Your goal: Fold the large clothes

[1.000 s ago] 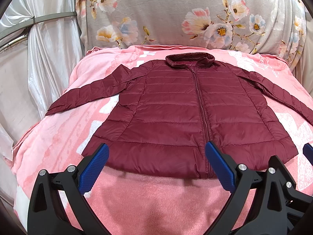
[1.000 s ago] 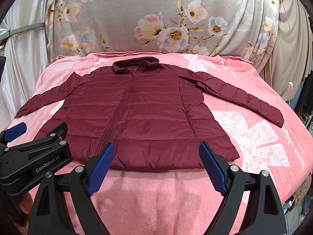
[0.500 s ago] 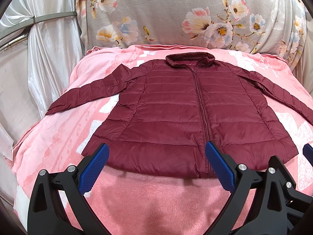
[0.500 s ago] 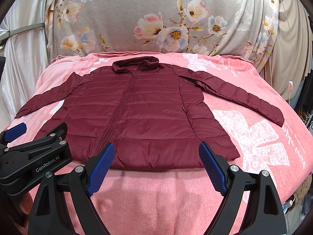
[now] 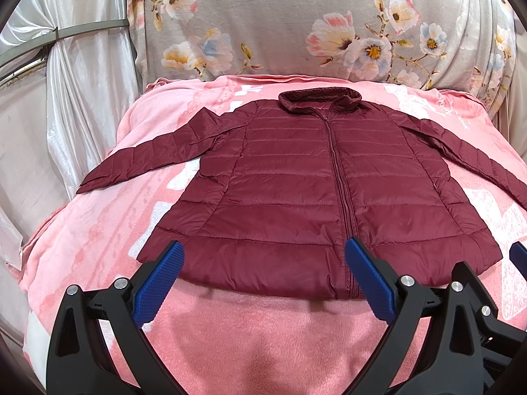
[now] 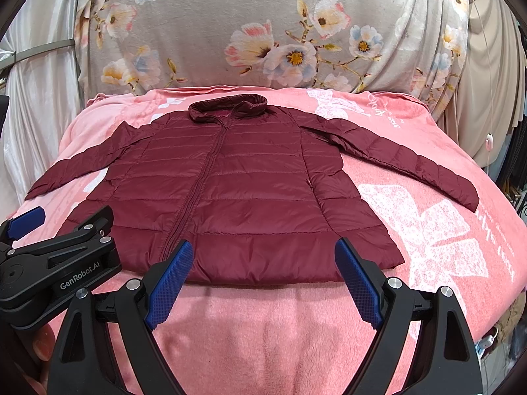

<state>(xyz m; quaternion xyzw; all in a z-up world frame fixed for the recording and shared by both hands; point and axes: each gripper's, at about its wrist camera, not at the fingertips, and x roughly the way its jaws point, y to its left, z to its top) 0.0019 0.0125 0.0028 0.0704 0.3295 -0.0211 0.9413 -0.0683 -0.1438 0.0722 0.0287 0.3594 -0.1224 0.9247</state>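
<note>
Burgundy quilted nylon, my puffer jacket [image 5: 296, 191] lies flat and face up on the pink fleece blanket [image 5: 263, 339], zipped shut, collar toward the floral backdrop [image 5: 296, 23], its 2 sleeves angled out and down; my left gripper [image 5: 263, 283] hangs low over the blanket with its blue pads spread wide, framing the hem's left half and zip end; my right gripper [image 6: 263, 279] sits level beside it, equally spread, holding nothing, the hem's right half just beyond its tips.
</note>
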